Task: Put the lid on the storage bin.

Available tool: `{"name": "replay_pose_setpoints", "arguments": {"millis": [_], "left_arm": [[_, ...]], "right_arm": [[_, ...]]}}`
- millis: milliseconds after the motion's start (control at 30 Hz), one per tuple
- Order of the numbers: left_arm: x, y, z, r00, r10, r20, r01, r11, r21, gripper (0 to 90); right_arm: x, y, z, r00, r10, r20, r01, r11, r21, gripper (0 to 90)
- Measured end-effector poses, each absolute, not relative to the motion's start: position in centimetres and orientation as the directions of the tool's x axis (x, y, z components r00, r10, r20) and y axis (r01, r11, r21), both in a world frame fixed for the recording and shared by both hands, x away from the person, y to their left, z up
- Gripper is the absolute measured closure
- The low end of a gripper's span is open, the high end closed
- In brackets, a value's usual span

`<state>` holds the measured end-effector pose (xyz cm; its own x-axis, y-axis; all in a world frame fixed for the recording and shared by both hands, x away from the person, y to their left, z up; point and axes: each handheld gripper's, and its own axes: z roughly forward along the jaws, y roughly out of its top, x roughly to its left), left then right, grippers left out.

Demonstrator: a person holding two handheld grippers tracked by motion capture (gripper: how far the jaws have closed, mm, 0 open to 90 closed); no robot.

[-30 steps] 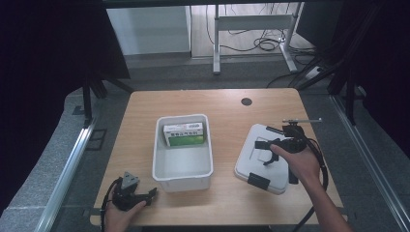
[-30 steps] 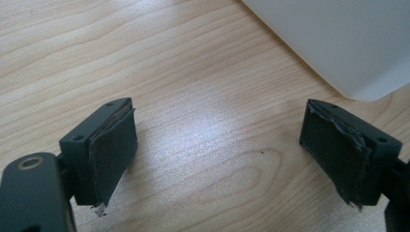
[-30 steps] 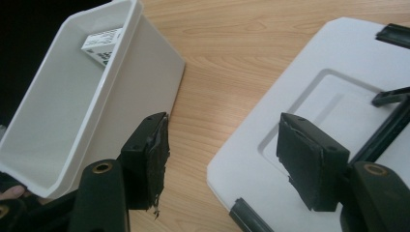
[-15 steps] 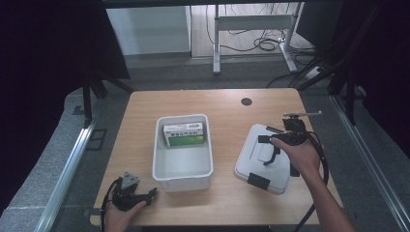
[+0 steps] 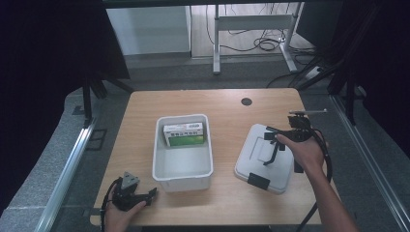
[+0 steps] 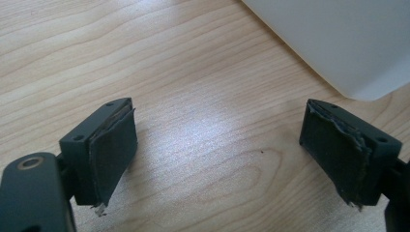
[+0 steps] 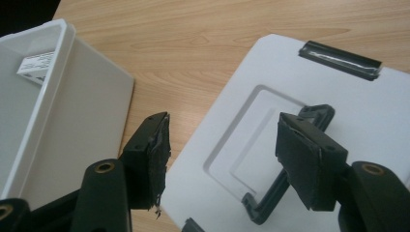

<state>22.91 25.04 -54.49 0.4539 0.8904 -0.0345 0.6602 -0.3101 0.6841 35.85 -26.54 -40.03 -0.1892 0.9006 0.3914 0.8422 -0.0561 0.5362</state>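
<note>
Right gripper (image 7: 220, 157) wide open over white lid (image 7: 309, 77), empty, white bin (image 7: 63, 125) with green box (image 5: 183, 135) just beside

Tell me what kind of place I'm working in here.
Most likely a lab or recording workspace rather than a home: a wooden table ringed by black curtains, and loose cables on the floor beneath a metal desk frame. The lid and bin look like test props.

Showing pale wood grain with a soft sheen on the table (image 6: 183, 145). Looking smooth, matt white plastic on the lid (image 7: 338, 87) and the bin (image 7: 72, 125), dark plastic on the lid's handle (image 7: 316, 113). Fraying at the edges on the matt black rubbery pads (image 6: 116, 145).
</note>
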Motion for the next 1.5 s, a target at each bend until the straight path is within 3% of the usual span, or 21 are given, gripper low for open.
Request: {"name": "replay_pose_setpoints", "arguments": {"millis": [900, 1500], "left_arm": [[22.9, 25.1, -54.5, 0.455, 0.89, -0.033, 0.66, -0.312, 0.683, 13.2], [22.9, 25.1, -54.5, 0.455, 0.89, -0.033, 0.66, -0.312, 0.683, 13.2]], "right_arm": [[36.9, -29.2, -43.0, -0.078, 0.933, 0.352, 0.886, -0.096, 0.453, 38.7], [37.7, -27.8, -45.2, -0.076, 0.948, 0.309, 0.923, -0.051, 0.382, 43.9]]}}
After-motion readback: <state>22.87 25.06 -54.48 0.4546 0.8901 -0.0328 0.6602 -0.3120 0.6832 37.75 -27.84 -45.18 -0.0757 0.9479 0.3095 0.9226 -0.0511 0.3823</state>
